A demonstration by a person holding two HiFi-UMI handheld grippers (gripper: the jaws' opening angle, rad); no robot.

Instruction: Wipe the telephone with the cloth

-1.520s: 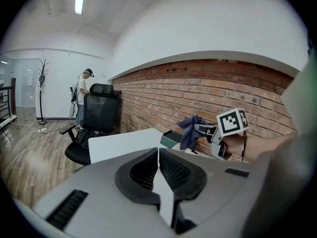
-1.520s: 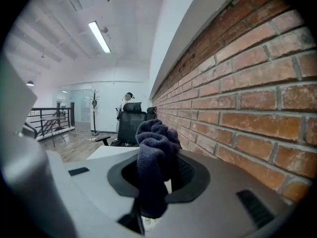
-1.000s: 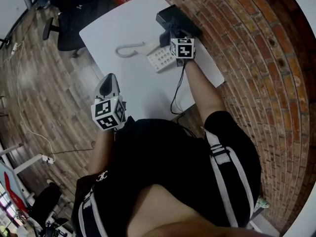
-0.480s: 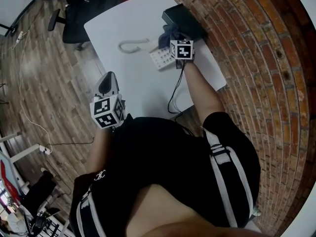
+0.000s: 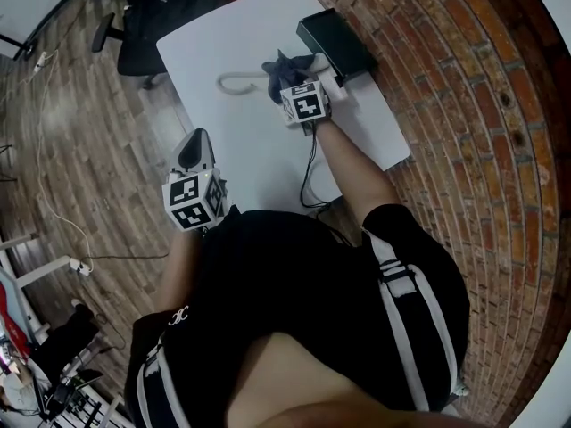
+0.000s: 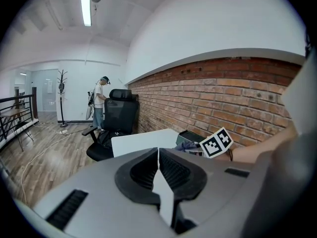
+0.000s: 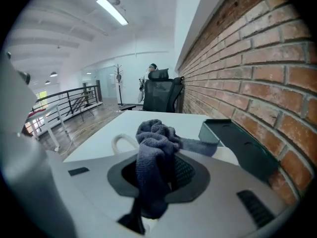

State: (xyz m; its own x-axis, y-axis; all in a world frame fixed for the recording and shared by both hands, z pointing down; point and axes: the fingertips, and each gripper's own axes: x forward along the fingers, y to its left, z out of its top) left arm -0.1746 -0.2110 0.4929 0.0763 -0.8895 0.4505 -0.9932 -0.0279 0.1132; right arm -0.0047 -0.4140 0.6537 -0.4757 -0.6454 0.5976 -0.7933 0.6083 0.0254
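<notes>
The white telephone lies on the white table [image 5: 223, 34]; its curved handset [image 5: 237, 83] shows left of the dark blue cloth [image 5: 280, 64]. My right gripper [image 5: 293, 78] is shut on the cloth and sits over the phone's base, hiding the keypad. In the right gripper view the cloth [image 7: 152, 138] bunches between the jaws of my right gripper [image 7: 161, 171], with the handset [image 7: 120, 143] behind it. My left gripper [image 5: 194, 148] hangs off the table's left side; in the left gripper view it [image 6: 158, 157] is shut on nothing.
A black box [image 5: 335, 41] stands at the table's back right, against the brick wall [image 5: 464, 78]. A black office chair [image 5: 143, 38] is beyond the table's far left corner. A cable [image 5: 312, 172] runs off the near edge. A person [image 6: 101, 100] stands far off.
My right gripper has slid left across the telephone with the cloth, now covering the keypad that showed before. The left gripper has stayed where it was.
</notes>
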